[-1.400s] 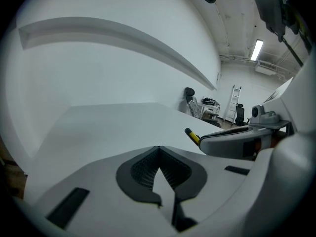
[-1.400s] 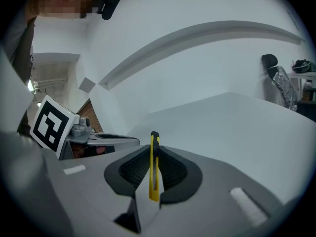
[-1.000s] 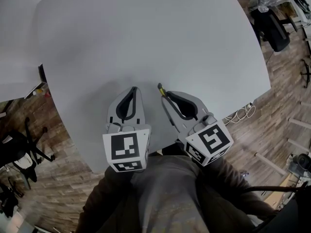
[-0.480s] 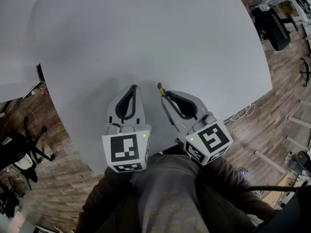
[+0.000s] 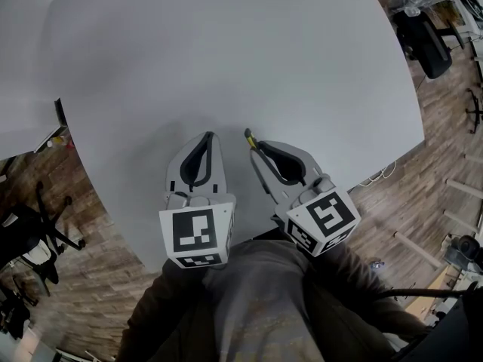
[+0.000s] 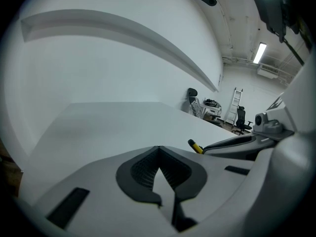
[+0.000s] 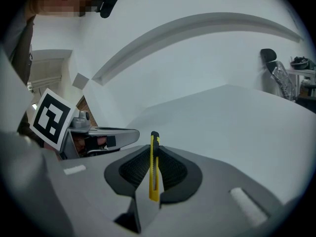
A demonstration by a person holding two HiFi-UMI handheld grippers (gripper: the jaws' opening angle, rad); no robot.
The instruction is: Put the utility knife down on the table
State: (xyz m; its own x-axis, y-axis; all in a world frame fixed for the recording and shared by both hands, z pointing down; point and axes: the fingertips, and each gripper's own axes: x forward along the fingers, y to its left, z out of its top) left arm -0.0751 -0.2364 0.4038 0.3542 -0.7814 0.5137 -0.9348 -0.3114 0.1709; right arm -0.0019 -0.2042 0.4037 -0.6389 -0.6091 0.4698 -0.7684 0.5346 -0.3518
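Observation:
A slim yellow and black utility knife [image 7: 154, 168] stands on edge between the ribbed pads of my right gripper [image 7: 154, 149], which is shut on it. Its dark tip sticks out past the jaws [image 5: 248, 136] in the head view and shows as a yellow stub [image 6: 195, 146] in the left gripper view. My left gripper [image 5: 208, 136] hovers just left of the right one, shut with nothing between its pads [image 6: 158, 169]. Both hang over the near part of the white table [image 5: 241, 59].
The table's curved front edge [image 5: 113, 217] runs close under the grippers, with wooden floor beyond. Black office chairs stand at the left [image 5: 30, 240] and at the top right [image 5: 426, 40]. A cable [image 5: 375, 176] lies on the floor by the table's right edge.

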